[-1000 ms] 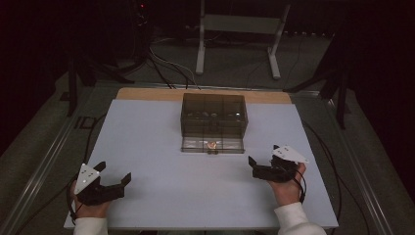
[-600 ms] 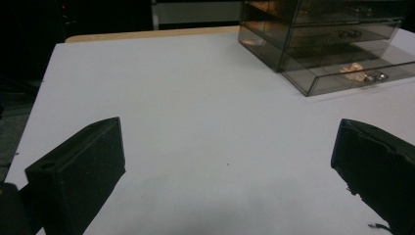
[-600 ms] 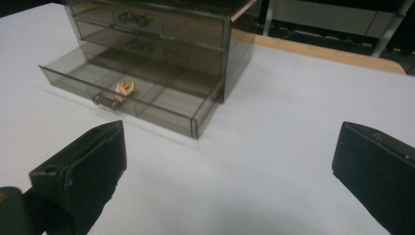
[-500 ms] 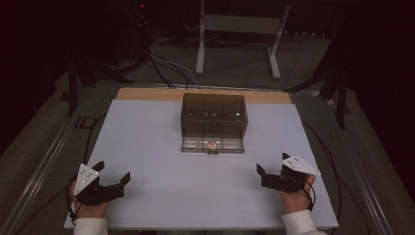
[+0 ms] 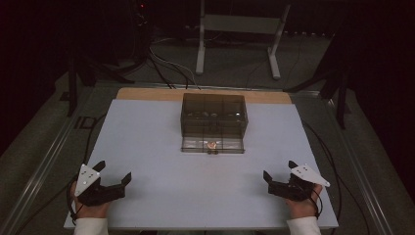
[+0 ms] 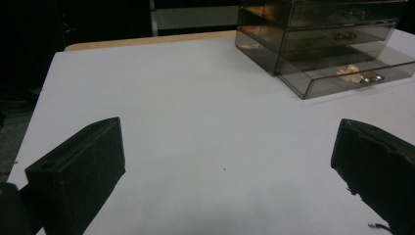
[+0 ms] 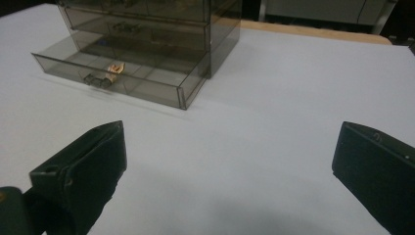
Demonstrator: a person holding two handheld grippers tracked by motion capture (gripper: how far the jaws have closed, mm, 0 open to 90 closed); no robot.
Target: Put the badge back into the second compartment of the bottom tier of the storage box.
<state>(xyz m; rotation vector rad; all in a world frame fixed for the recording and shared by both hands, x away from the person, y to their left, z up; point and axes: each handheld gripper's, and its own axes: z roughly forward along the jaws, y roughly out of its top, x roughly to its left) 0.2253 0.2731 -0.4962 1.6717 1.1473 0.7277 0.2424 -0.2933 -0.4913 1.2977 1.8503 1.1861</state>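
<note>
In the high view the left gripper (image 5: 115, 178) rests at the lower left of the frame and the right gripper (image 5: 279, 172) at the lower right, both with jaws spread wide and holding nothing. The smoky clear drawer box (image 5: 214, 115) stands at the centre, well apart from both. Its bottom drawer (image 5: 212, 145) is pulled out, with a small orange piece (image 5: 211, 145) lying at its front

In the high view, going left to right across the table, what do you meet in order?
Left tool, held open at the near left corner → smoky clear drawer box at mid-table, its bottom drawer pulled out with a small orange item inside → right tool, also open, at the near right corner.
</note>
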